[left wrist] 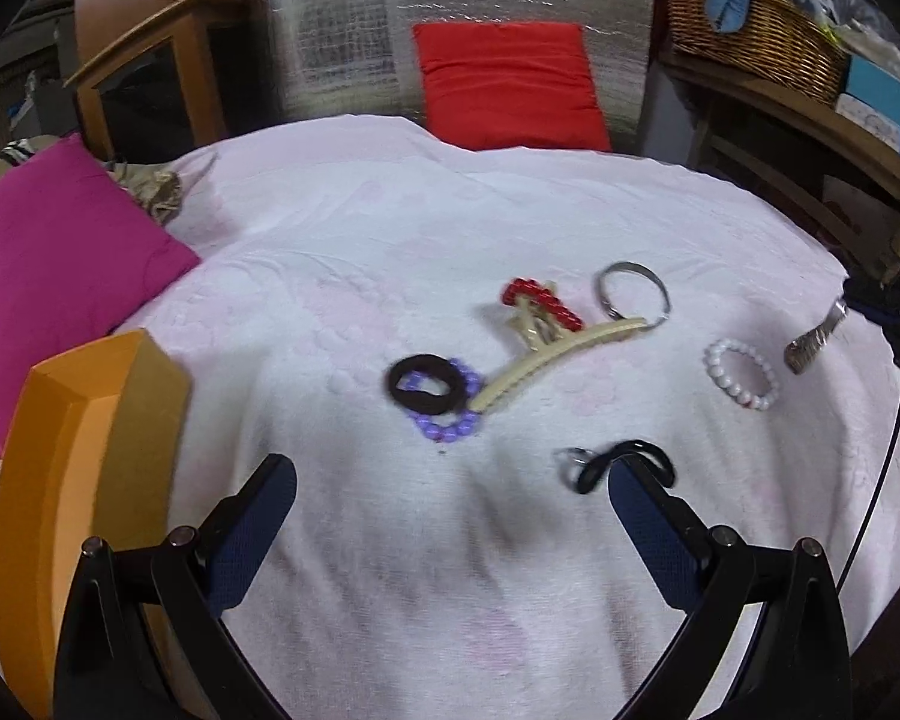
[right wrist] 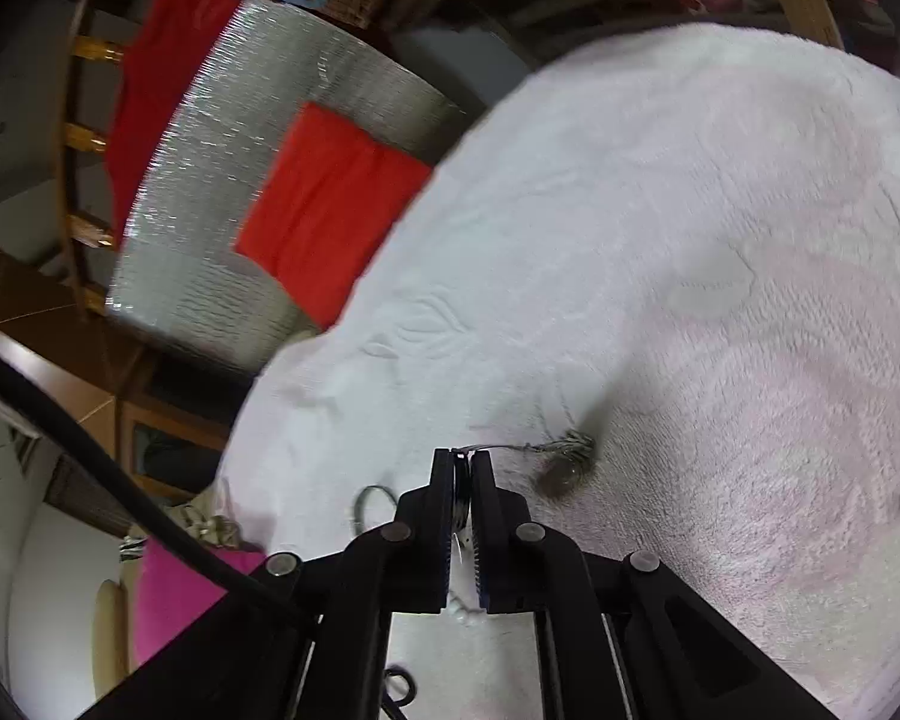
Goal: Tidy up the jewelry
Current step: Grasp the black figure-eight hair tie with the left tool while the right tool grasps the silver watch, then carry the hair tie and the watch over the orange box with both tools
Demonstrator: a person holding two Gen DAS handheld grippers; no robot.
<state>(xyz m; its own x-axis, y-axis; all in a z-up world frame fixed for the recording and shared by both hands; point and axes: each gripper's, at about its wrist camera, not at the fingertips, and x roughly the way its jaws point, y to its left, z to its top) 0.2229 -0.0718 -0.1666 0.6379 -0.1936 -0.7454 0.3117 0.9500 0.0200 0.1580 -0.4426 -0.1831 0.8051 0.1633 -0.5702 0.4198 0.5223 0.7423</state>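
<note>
Jewelry lies scattered on a white-pink towel [left wrist: 342, 252]. A black hair tie [left wrist: 429, 387] rests over a purple bead bracelet [left wrist: 450, 429], next to a cream hair clip [left wrist: 558, 354], a red bead piece [left wrist: 540, 300] and a silver bangle [left wrist: 633, 291]. A white bead bracelet [left wrist: 741, 375] lies further right. My left gripper [left wrist: 450, 468] hangs open above the towel, its right finger beside a thin black hair tie [left wrist: 627, 456] and a small ring [left wrist: 570, 459]. My right gripper [right wrist: 462, 456] is shut on a silver metal band [right wrist: 564, 468], which dangles, blurred, just above the towel [right wrist: 690, 240].
An orange box [left wrist: 84, 480] stands at the left edge beside a pink cushion [left wrist: 54, 276]. A red cushion [left wrist: 507, 84] leans on a silver foil panel [left wrist: 342, 30] behind the towel. A wicker basket [left wrist: 756, 30] sits on a shelf at the right.
</note>
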